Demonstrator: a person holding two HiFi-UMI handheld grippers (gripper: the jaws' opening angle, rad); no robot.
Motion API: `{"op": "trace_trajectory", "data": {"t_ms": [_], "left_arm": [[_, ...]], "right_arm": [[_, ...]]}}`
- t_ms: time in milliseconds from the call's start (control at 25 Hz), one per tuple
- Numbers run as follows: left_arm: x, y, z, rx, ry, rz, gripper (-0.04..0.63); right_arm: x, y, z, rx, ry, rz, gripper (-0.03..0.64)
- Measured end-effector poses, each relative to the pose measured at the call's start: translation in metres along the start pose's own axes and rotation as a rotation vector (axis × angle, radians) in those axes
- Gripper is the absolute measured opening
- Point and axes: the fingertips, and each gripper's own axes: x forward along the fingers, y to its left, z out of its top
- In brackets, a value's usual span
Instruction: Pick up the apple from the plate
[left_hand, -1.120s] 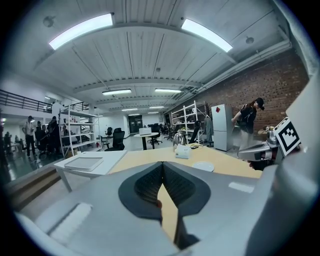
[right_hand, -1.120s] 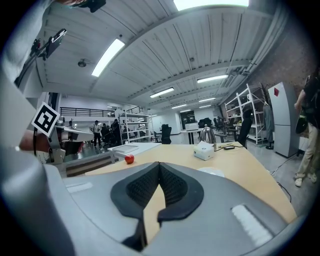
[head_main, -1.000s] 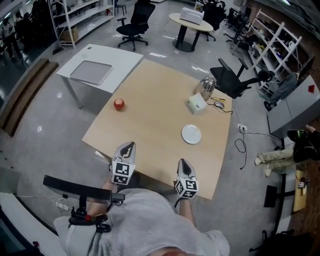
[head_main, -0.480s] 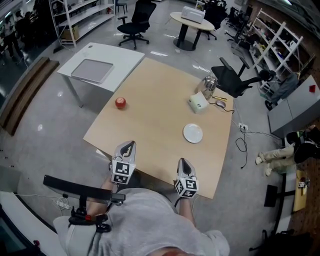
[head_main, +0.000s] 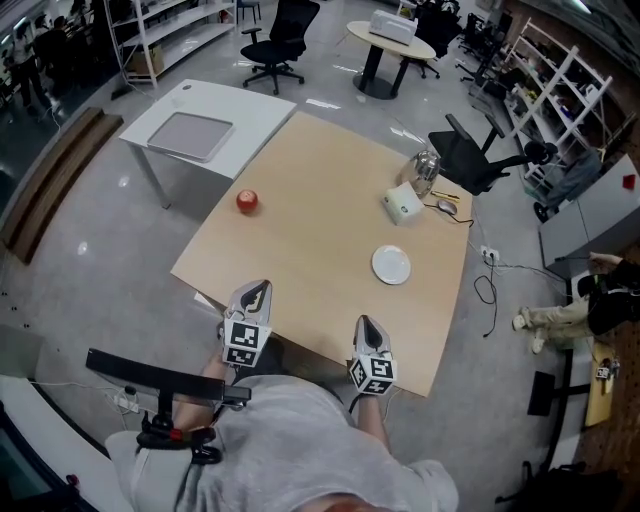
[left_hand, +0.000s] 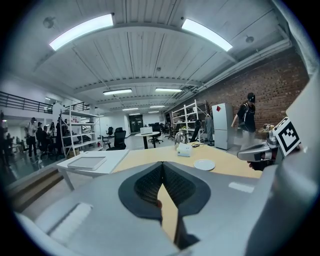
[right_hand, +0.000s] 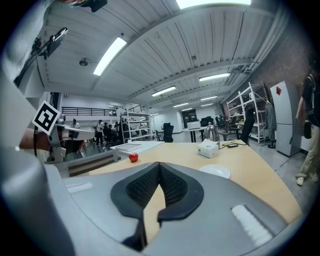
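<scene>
Shut tight and empty at the near edge of the table (head_main: 320, 190): left gripper (head_main: 257, 291), right gripper (head_main: 366, 326). Out on bare tabletop, well apart from the plate (head_main: 391, 265): apple (head_main: 247, 201).

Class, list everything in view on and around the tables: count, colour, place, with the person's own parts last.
wooden table: one, light brown, centre
white table: one, white, at the wooden table's far left corner
tray: one, grey, on the white table
plate: one, white, empty, on the wooden table's right side
apple: one, red, on the wooden table's left side, off the plate
box: one, white, beyond the plate
kettle: one, silver, behind the box
left hand-held gripper: one, grey, shut, empty, at the near edge
right hand-held gripper: one, grey, shut, empty, beside it
</scene>
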Motion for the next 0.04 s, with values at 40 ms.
{"op": "trace_trajectory", "data": {"t_ms": [40], "left_arm": [[-0.0009,0.0018,-0.0003,0.001,0.0,0.0,0.018]], "right_arm": [[0.0006,0.0021,0.0,0.0,0.0,0.0,0.006]]}}
